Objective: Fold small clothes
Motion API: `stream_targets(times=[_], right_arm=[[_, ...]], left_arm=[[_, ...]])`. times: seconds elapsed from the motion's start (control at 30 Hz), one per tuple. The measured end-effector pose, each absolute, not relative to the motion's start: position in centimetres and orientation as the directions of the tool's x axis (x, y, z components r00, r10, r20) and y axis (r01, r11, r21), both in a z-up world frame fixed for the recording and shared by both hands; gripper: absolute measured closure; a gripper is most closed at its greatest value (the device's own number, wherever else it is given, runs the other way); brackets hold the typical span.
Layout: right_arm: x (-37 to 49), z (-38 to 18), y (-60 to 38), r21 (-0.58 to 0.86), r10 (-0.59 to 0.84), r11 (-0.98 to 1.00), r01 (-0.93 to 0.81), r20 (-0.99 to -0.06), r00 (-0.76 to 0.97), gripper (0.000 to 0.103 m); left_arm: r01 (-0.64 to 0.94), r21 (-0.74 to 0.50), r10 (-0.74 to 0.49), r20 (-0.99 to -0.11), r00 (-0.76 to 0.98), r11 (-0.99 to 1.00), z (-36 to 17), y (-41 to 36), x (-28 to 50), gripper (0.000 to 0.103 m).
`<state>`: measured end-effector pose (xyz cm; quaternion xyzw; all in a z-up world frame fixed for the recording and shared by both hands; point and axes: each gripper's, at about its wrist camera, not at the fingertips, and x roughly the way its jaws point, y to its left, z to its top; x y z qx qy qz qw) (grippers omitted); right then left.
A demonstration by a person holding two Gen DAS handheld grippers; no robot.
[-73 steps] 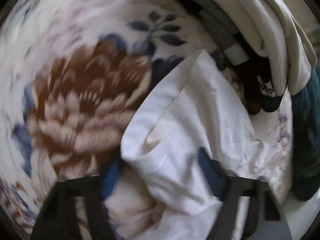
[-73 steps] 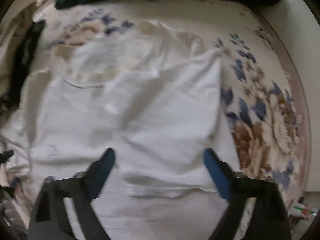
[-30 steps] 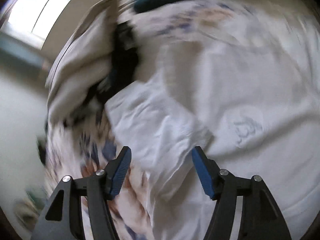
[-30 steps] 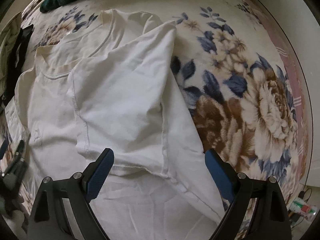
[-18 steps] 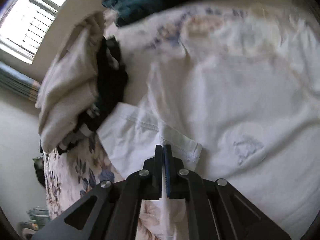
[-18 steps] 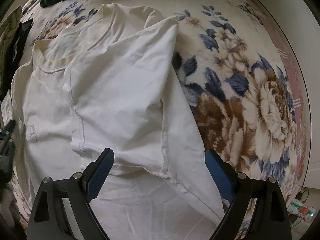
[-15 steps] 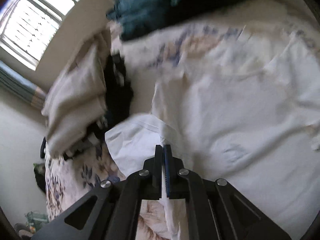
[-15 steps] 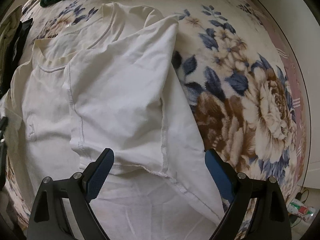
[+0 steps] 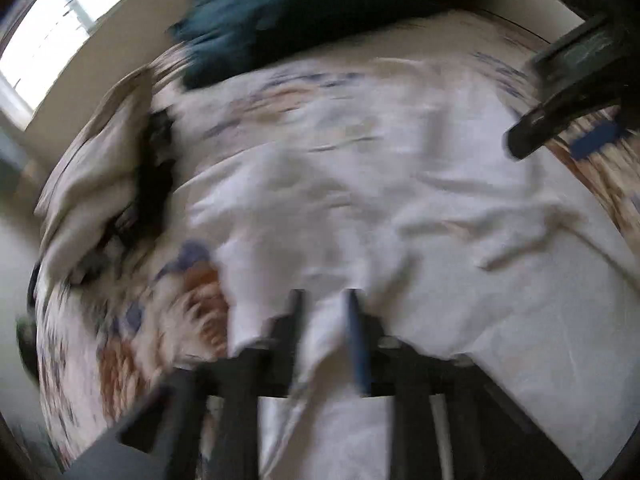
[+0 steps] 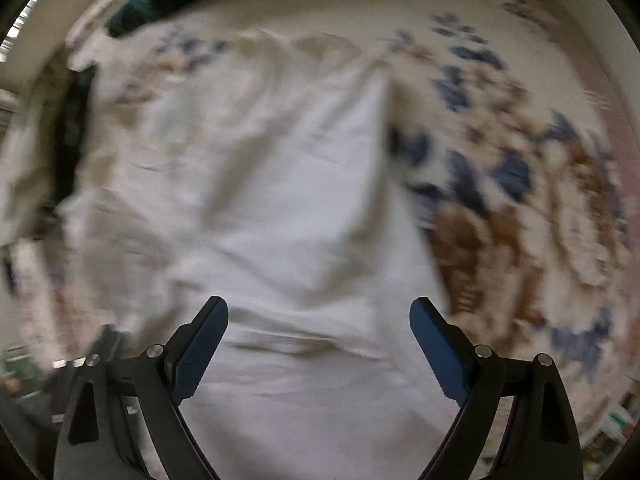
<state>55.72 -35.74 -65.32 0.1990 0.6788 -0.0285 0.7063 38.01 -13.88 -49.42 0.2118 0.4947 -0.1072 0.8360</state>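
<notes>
White shirt (image 10: 280, 208) is spread on the floral blanket (image 10: 540, 200), its 3 o'clock side already folded in; cloth lies between the left gripper's (image 9: 322, 320) just-opening jaws, the right gripper (image 10: 318, 340) hangs open, further folds remain.

Right side: bare blanket (image 10: 532, 184) beside the shirt (image 10: 280, 200), open to pass.
Far edge: dark teal heap (image 9: 288, 16) blocks the bed's end.
Left side: beige pile (image 9: 92, 184) and black garment (image 9: 154, 184) crowd the shirt's edge.
Above shirt: right gripper (image 10: 319, 332) hangs there, jaws wide.
</notes>
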Motion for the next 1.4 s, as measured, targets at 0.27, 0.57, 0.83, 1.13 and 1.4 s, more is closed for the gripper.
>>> stream_targets(times=[0.27,0.57,0.83,1.13,1.4], right_arm=[[62.1,-67.9,-29.8,0.515,0.518,0.832,0.206,-0.854,0.042,0.057],[64.6,-73.5,-25.4,0.609,0.644,0.73,0.31,-0.765,-0.014,0.057],[63.4,-69.1,-24.7,0.751,0.748,0.625,0.211,-0.654,0.112,0.065],[64.5,-75.2,-24.8,0.656,0.703,0.645,0.392,-0.71,0.033,0.041],[65.9,-74.7,-22.6,0.826,0.865,0.378,0.418,-0.476,0.159,0.041]], left_arm=[[-0.131,0.114,0.15,-0.938,0.312,0.985,-51.3,-4.7,41.9,0.038],[-0.146,0.132,0.165,-0.955,0.247,0.98,-53.4,-4.2,43.1,0.038],[-0.139,0.117,0.144,-0.97,0.199,0.983,-54.6,-3.7,43.9,0.038],[-0.182,0.057,0.092,-0.977,0.193,0.982,-54.5,-2.3,46.4,0.038],[-0.197,0.048,0.074,-0.989,0.127,0.979,-56.9,-0.3,49.2,0.036]])
